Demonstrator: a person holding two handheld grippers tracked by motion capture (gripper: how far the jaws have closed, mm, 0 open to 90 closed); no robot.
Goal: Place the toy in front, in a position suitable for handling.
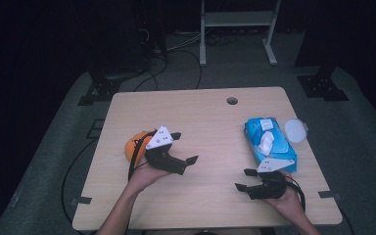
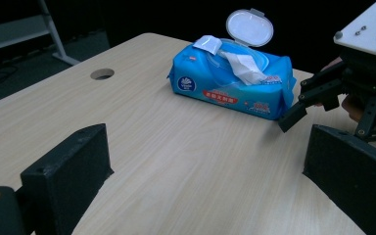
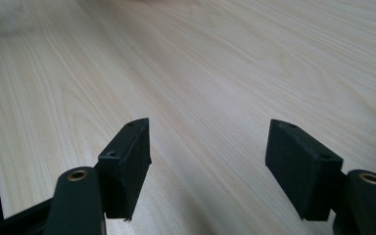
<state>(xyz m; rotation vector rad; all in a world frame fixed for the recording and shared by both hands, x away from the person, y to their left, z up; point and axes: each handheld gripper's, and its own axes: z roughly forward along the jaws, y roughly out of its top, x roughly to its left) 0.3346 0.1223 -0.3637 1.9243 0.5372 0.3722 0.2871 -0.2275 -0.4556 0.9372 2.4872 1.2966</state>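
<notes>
A blue pack of wet wipes point(image 1: 270, 144) lies at the table's right side, its round lid point(image 1: 294, 130) flipped open and a white wipe point(image 2: 242, 66) sticking out of the opening. My left gripper point(image 1: 185, 147) is held above the left half of the table, open, with nothing between its jaws. In the left gripper view it point(image 2: 208, 147) points toward the pack point(image 2: 225, 83). My right gripper point(image 1: 244, 179) rests low near the front edge, just in front of the pack, open and empty. In the right gripper view it point(image 3: 210, 147) looks along bare wood.
An orange round thing point(image 1: 133, 147) sits on the table behind my left hand, partly hidden. The wooden table point(image 1: 210, 122) has a cable hole point(image 1: 232, 101) near its far edge. Stands and cables are on the dark floor beyond.
</notes>
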